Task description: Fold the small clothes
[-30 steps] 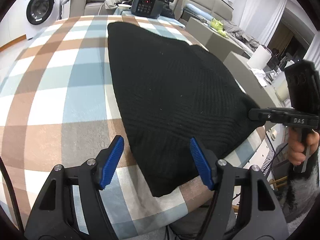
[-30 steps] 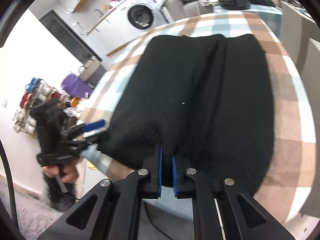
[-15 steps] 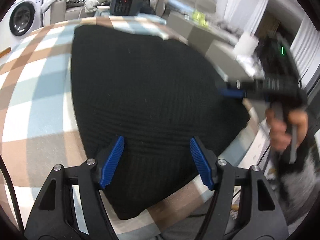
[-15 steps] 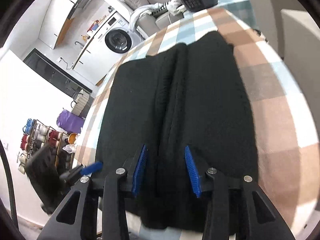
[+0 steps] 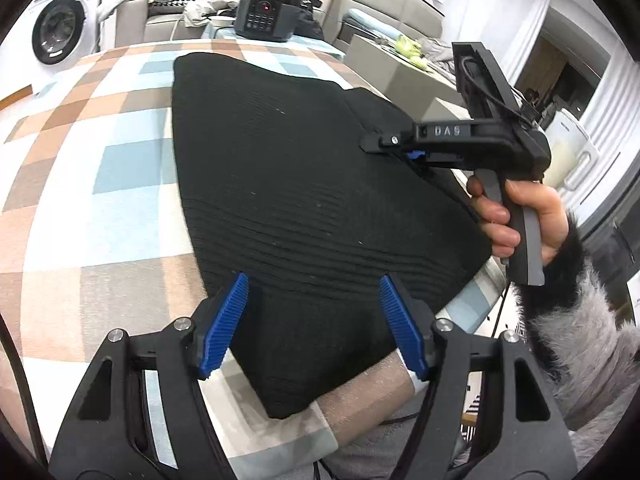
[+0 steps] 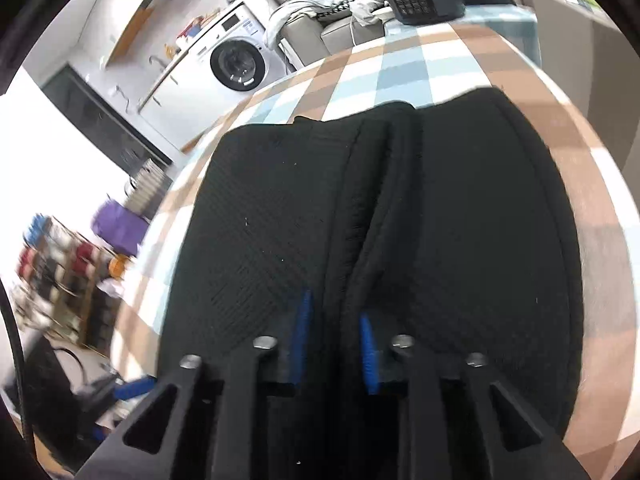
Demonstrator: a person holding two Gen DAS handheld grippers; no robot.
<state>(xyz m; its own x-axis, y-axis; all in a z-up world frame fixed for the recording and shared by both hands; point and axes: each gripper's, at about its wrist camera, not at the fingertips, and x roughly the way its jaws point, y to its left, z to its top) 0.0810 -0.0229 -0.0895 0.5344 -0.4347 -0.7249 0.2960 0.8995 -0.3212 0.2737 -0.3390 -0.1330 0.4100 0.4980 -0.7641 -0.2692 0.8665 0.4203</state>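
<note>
My left tool (image 5: 312,320), lower centre of its own view, has its blue pads (image 5: 224,322) spread wide over the near hem of the black sweater (image 5: 280,184), gripping nothing; its spread is unchanged from a second ago. The sweater lies flat on the checked worktop (image 5: 100,168), filling the middle of both views. A second ago the near corner of the sweater sat between the pads; now more of the hem lies under them.

My right tool (image 6: 334,336), at the right of the left view under my hand (image 5: 516,216), has come in from the sweater's right edge onto its middle. In its own view the jaws are closing on a raised ridge of knit between the pads (image 6: 300,336); half a second ago they stood apart. A washing machine (image 6: 236,64) sits upper left there.
</note>
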